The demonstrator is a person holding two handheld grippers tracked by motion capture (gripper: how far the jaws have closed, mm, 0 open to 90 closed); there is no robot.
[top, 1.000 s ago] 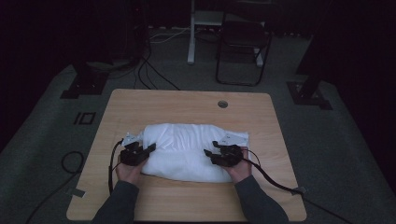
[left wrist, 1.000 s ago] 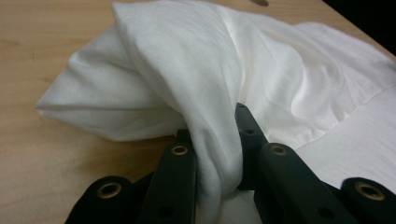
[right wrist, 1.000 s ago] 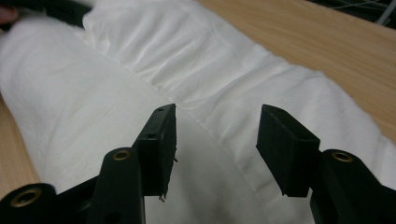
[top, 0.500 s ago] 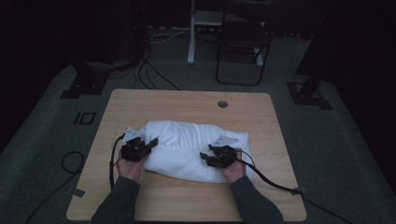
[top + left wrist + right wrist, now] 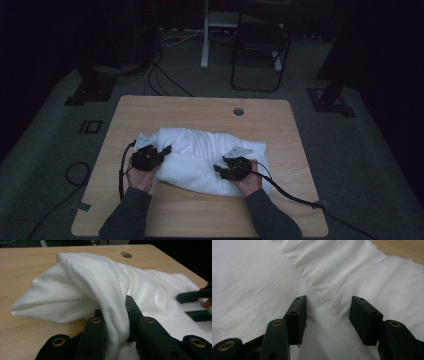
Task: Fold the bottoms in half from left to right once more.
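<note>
The white cloth lies bunched across the middle of the bench, nearer the person's edge. Its left end is gathered into a thick fold and raised a little off the wood, higher than a second ago, because the left claw is pinching that fold and has come up with it. The right claw has sunk toward the cloth's right half since then; its jaws stand spread with flat cloth beneath and nothing pinched. I judge a fold or lift is starting: one end is secured, the other not yet. The right claw likely needs to grip next.
</note>
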